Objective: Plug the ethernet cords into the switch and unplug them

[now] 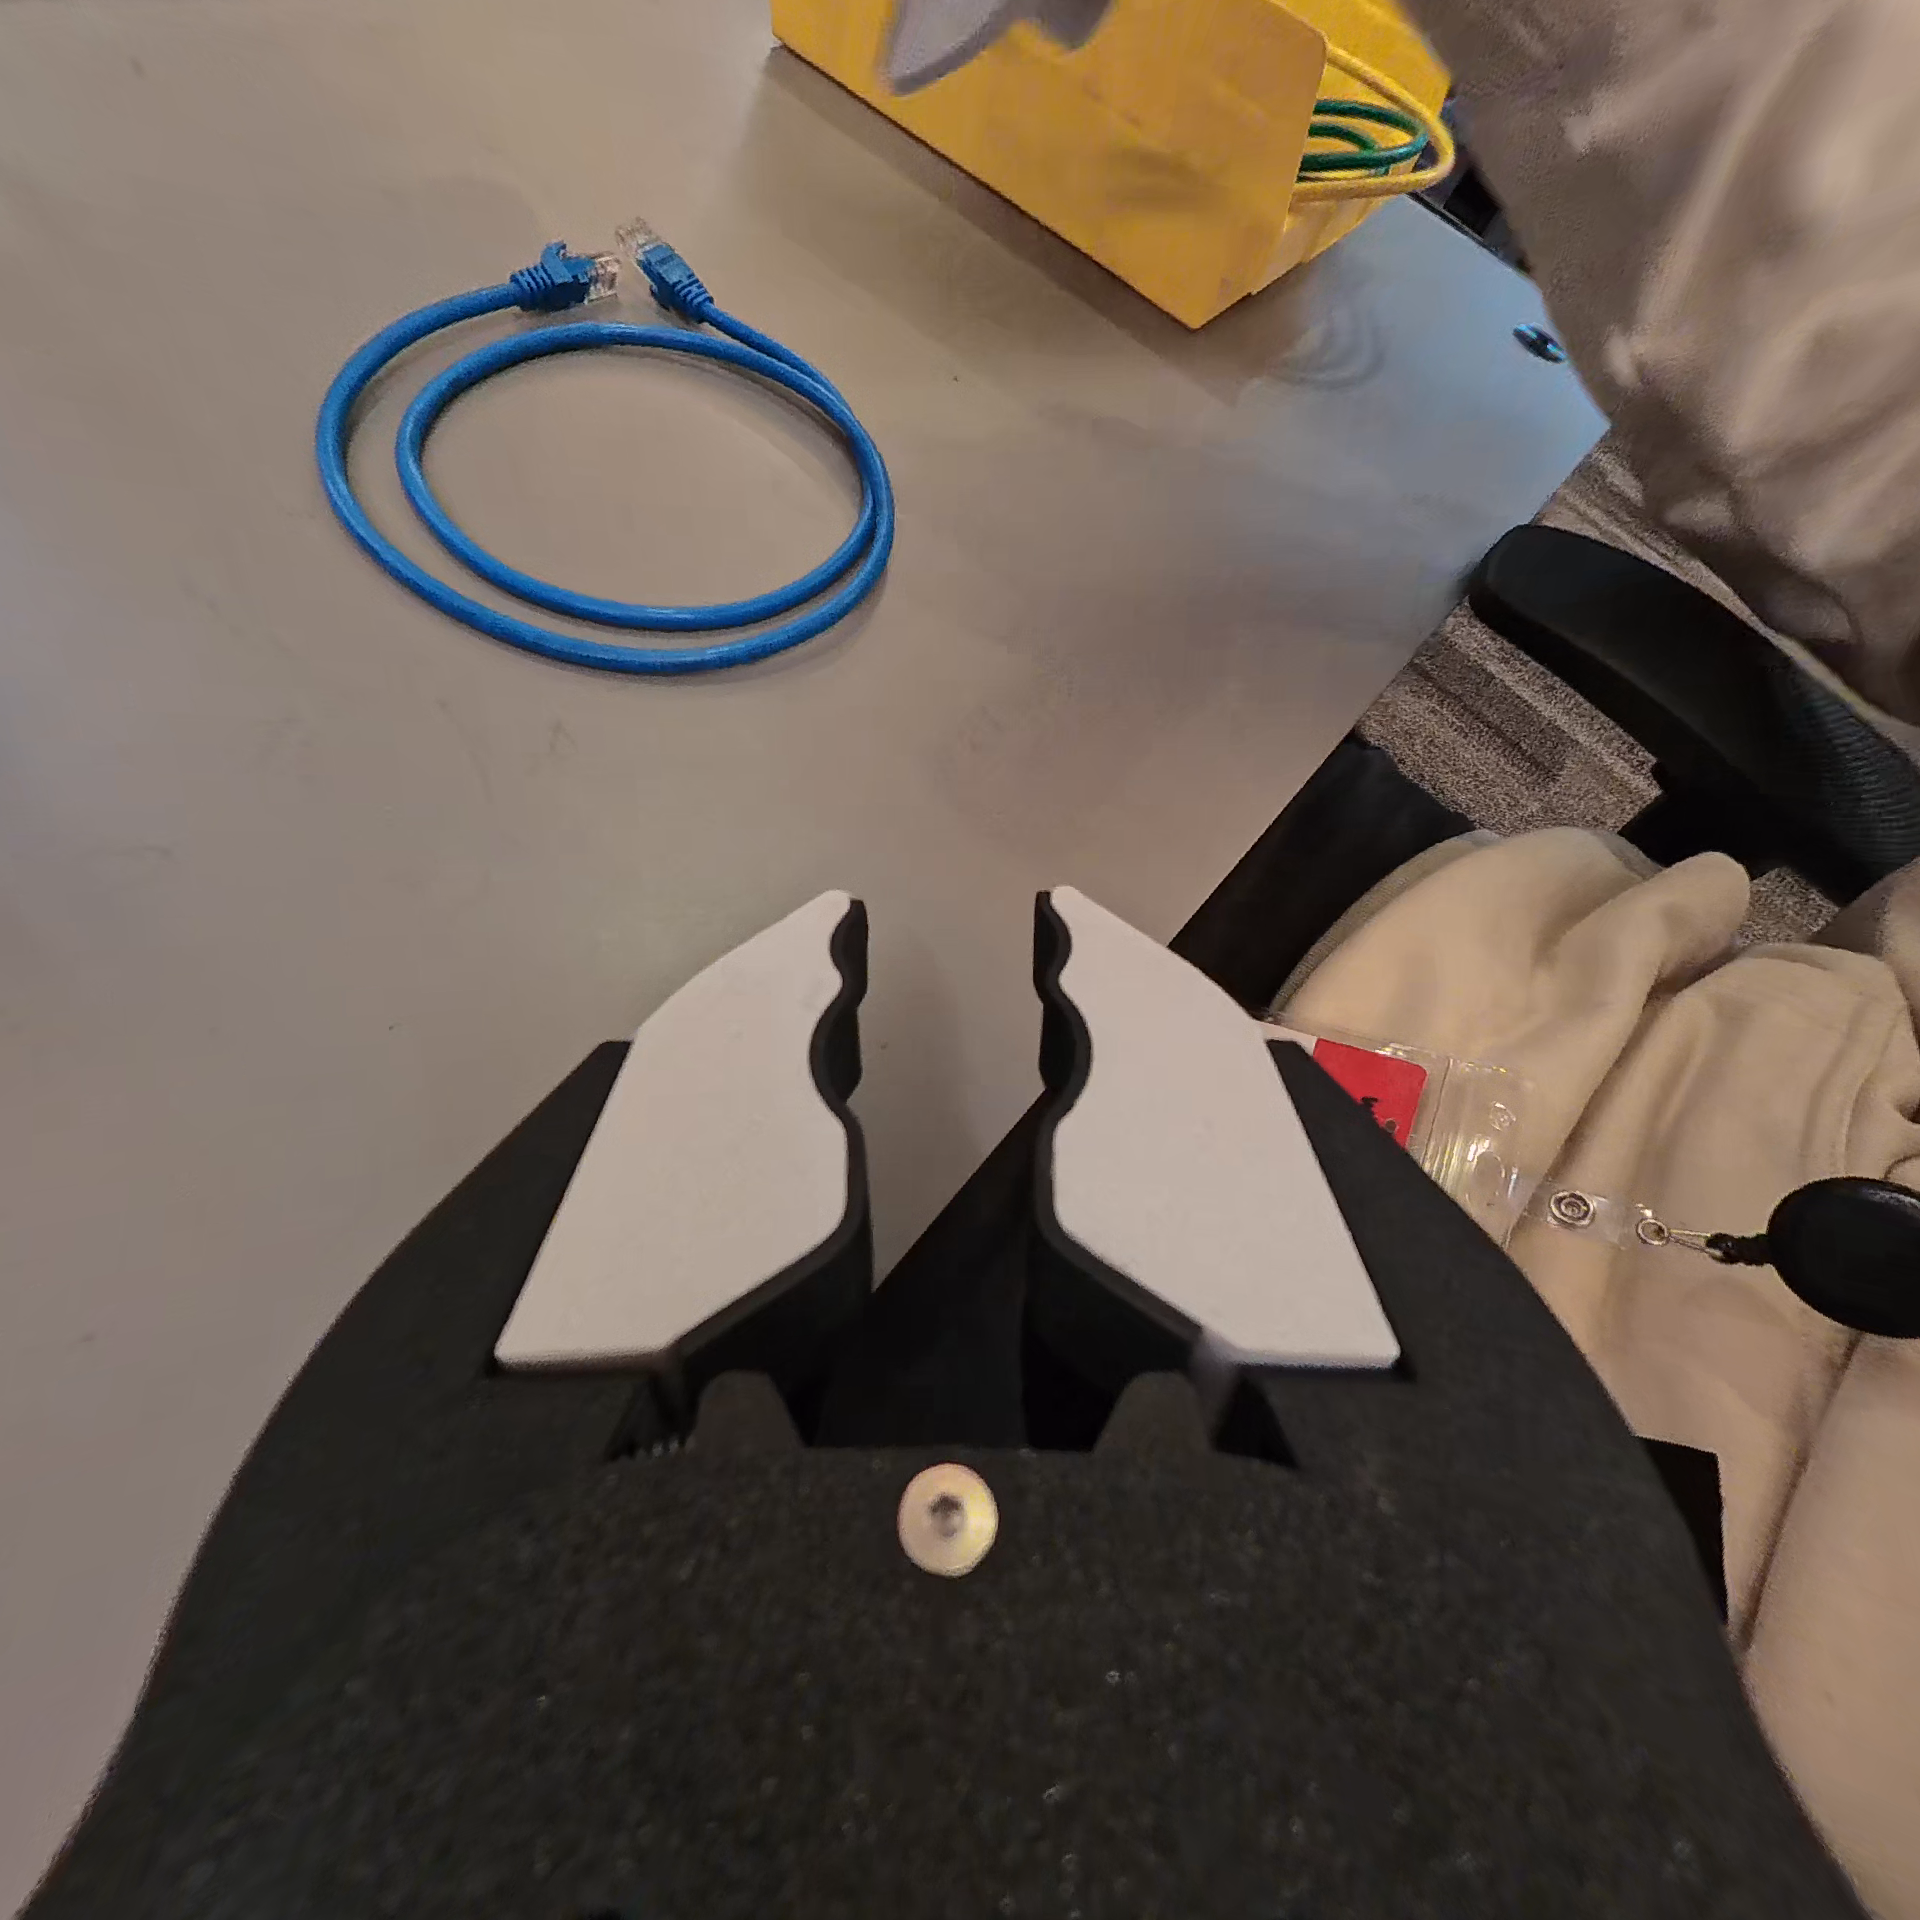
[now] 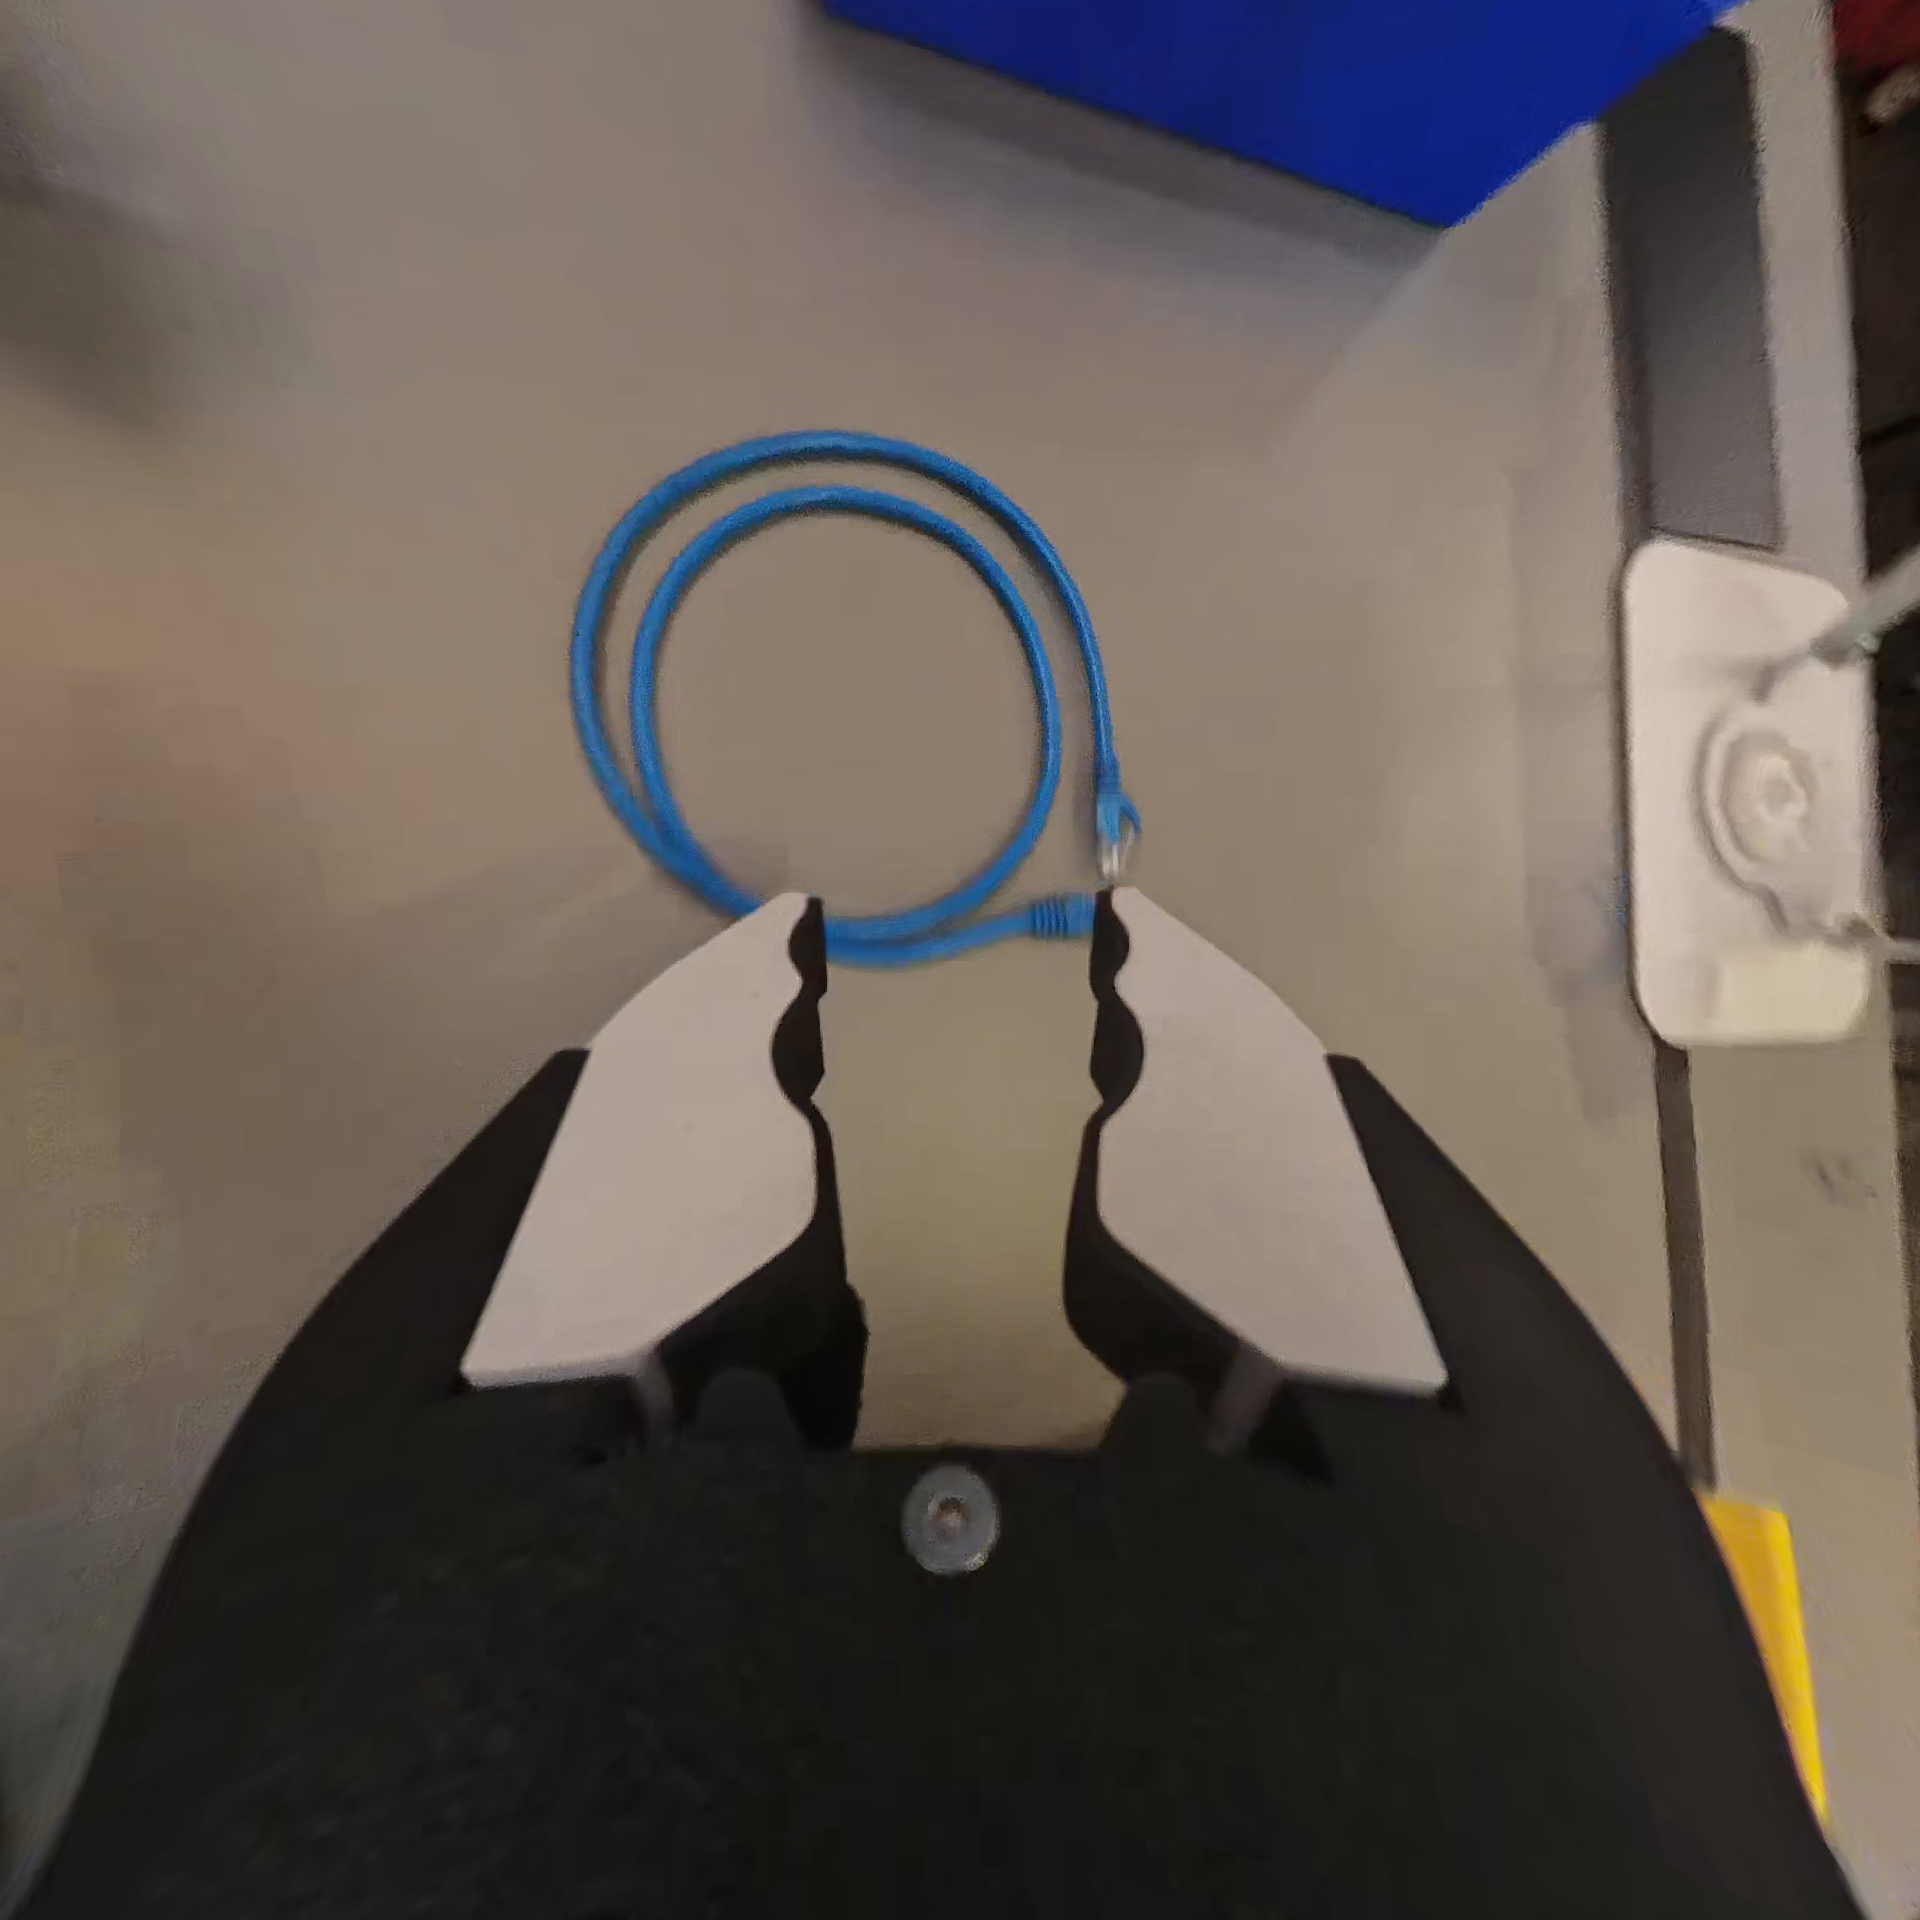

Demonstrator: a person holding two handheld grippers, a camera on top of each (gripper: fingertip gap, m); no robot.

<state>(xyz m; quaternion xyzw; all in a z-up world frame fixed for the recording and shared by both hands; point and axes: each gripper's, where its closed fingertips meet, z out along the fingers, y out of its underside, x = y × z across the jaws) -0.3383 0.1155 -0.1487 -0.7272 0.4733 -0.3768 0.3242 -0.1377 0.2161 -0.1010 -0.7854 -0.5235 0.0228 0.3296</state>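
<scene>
A blue ethernet cord point(image 2: 831, 686) lay coiled in a double loop toward the middle of a grey table point(image 1: 260, 935), both clear-tipped plugs free and meeting at one side of the coil, apparently left that way so either end could be picked up. The right gripper point(image 2: 956, 914) hovered above the near side of the loop, its jaws spread wide and holding nothing, one tip poised just beside a plug point(image 2: 1060, 920); that placement suggested a grasp on the plug's boot was the step in hand. The left gripper point(image 1: 951, 914) waited near the table's edge closest to the seated person, jaws partly parted and empty, well apart from the cord. A yellow box point(image 1: 1091, 156) with green and yellow cables point(image 1: 1361, 145) spilling from its end stood at the far edge, a blue bin point(image 2: 1299, 83) occupied another edge, and a white fitting point(image 2: 1745, 790) sat at the table's side rim. No switch could be identified with certainty, so plugging in had seemingly not begun.
</scene>
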